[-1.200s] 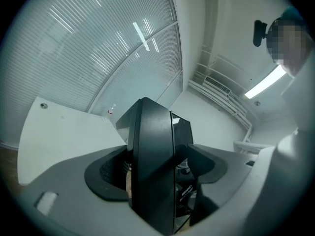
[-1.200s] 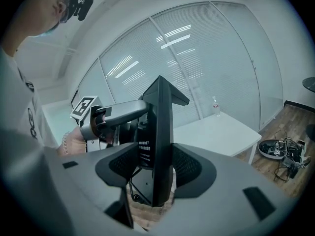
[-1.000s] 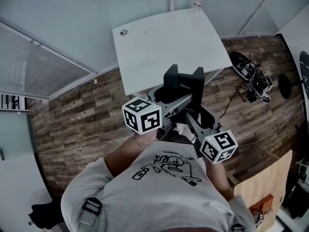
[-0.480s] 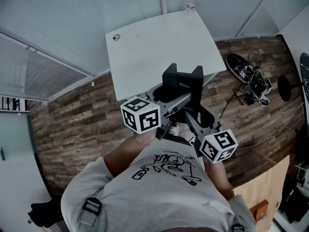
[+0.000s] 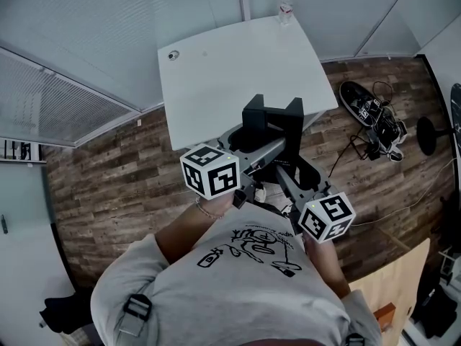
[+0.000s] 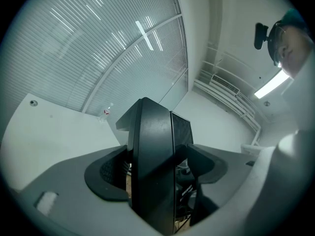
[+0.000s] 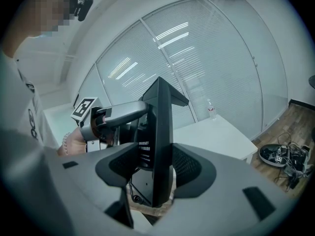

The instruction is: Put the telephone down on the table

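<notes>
White table (image 5: 216, 71) on wood floor (image 5: 108, 186); black telephone (image 5: 272, 123) held off it, L gripper (image 6: 156, 173) & R gripper (image 7: 157, 170) jaws both clamped on phone.

Telephone (image 5: 272, 125) in the air, caught from two sides: left gripper (image 6: 157, 168) on its left, right gripper (image 7: 156, 166) on its right and nearer the person. In the head view it hangs over the near edge of the tabletop (image 5: 230, 71). Behind it, a bottle (image 5: 286, 8) stands at the far right corner, a small round fitting (image 5: 172, 55) at the far left. Well off right, cables (image 5: 374, 117) lie on the floor (image 5: 108, 186).
</notes>
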Tool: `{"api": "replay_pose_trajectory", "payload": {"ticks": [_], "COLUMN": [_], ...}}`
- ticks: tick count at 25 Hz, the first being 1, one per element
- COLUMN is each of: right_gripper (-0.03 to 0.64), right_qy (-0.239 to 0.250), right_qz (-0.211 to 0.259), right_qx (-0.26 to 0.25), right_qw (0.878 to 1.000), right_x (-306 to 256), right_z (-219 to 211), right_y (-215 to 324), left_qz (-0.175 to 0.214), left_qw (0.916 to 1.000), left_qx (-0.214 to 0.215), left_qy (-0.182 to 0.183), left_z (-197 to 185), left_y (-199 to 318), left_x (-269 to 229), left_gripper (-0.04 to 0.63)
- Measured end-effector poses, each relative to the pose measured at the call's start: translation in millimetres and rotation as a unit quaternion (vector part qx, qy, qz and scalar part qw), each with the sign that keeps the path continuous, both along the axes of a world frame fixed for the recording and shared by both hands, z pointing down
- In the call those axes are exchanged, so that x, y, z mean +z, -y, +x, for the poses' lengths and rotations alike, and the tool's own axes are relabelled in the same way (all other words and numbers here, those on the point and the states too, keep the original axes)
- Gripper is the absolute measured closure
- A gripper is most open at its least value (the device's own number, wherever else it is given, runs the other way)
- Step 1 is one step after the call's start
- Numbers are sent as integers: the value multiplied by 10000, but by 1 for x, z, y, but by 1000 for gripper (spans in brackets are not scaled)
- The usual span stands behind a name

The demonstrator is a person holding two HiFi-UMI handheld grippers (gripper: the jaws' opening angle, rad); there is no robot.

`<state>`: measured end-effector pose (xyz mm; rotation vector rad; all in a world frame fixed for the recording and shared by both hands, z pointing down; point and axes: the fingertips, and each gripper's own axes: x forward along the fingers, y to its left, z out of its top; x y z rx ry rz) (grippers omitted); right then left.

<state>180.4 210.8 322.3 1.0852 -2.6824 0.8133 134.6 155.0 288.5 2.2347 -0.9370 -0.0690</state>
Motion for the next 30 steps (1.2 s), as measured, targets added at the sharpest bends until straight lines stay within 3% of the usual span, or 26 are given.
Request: {"api": "replay_pose_trajectory", "payload": {"ticks": [8, 20, 25, 30], "right_gripper": [414, 414, 414, 414], "right_qy": [-17, -100, -124, -203], "right_qz": [3, -102, -75, -126], "right_qx": [-94, -382, -490, -617], "right_qw": [10000, 9992, 9987, 9978], "right_x": [5, 4, -2, 2], "right_z": [-8, -42, -73, -136], "right_y": [34, 126, 173, 241], "left_qz": [-16, -141, -125, -160], "left_qw": [9999, 9991, 9985, 9977], "left_qx": [-104, -385, -502, -620], "left_qy": [-19, -113, -157, -227], "left_z": [-9, -46, -79, -144], "left_y": [33, 123, 169, 235], "left_x": [6, 7, 1, 6], "left_gripper": [247, 247, 247, 247]}}
